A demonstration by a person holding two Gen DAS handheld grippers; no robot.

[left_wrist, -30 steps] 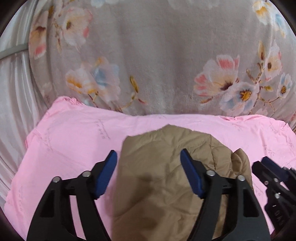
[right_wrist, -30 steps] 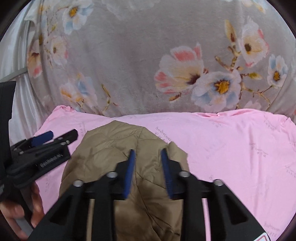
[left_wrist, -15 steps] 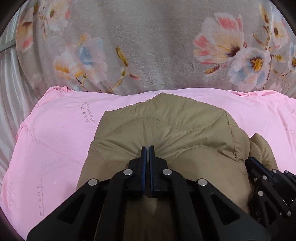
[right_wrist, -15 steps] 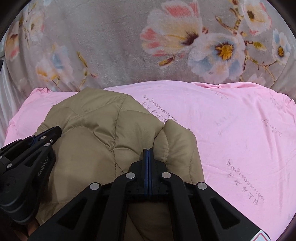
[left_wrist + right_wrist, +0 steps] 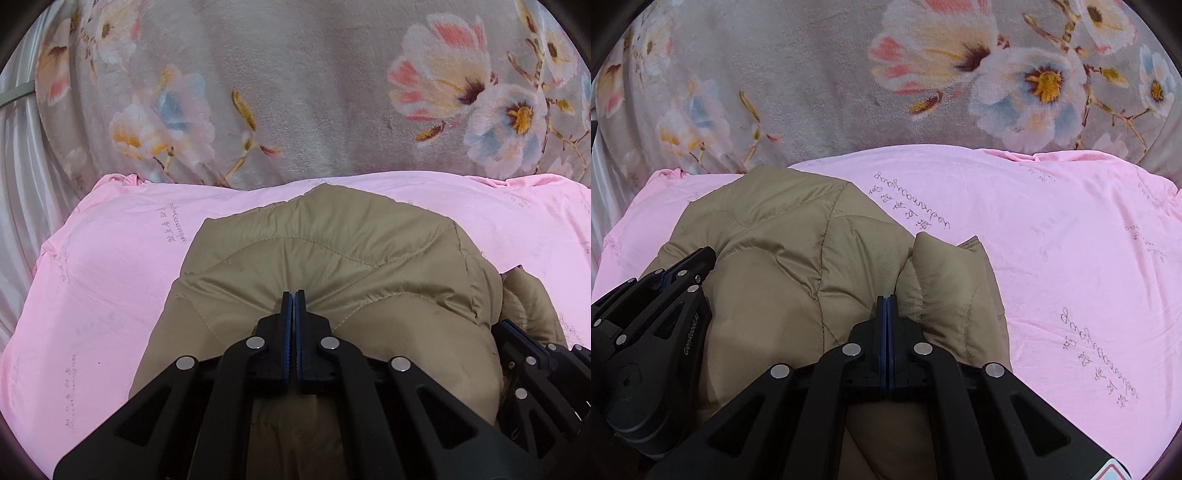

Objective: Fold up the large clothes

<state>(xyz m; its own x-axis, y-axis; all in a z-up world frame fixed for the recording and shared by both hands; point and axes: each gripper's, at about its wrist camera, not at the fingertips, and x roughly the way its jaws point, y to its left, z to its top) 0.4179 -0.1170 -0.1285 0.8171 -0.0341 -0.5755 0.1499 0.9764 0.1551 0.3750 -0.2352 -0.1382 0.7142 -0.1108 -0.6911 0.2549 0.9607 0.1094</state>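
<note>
Surface: bed with a pink sheet [image 5: 110,295] carrying faint printed script; a grey floral blanket [image 5: 295,92] lies beyond it at the far side.
Garment: tan quilted jacket [image 5: 332,258], puffy, bunched into a rounded mound on the near-middle of the sheet, slightly left of centre in the right wrist view [image 5: 783,240].
Left gripper: [image 5: 293,306] fingers pressed together with a pinch of the jacket's quilted fabric between them; the cloth puckers toward the tips, which suggests a real hold rather than a rest on top.
Right gripper: [image 5: 886,310] fingers likewise closed, clamped on a fold at the right side of the mound, beside a loose padded flap [image 5: 945,280] that stands up just to the right.
Relative placement: the two grippers sit near each other, side by side, left one visible at the near left of the right wrist view [image 5: 665,295].
Why held so: two grips spread along one near edge likely let the padded layer be lifted and carried as a flat panel instead of a lump.
Step, judged: grasp made, fold not yet laid.
Next needs: lift both together, keep the edge taut, carry toward the far side.
Risk: slick shell fabric may slip; thick padding may spring back open.
Unclear: which part of the jacket is held, hem or sleeve.
</note>
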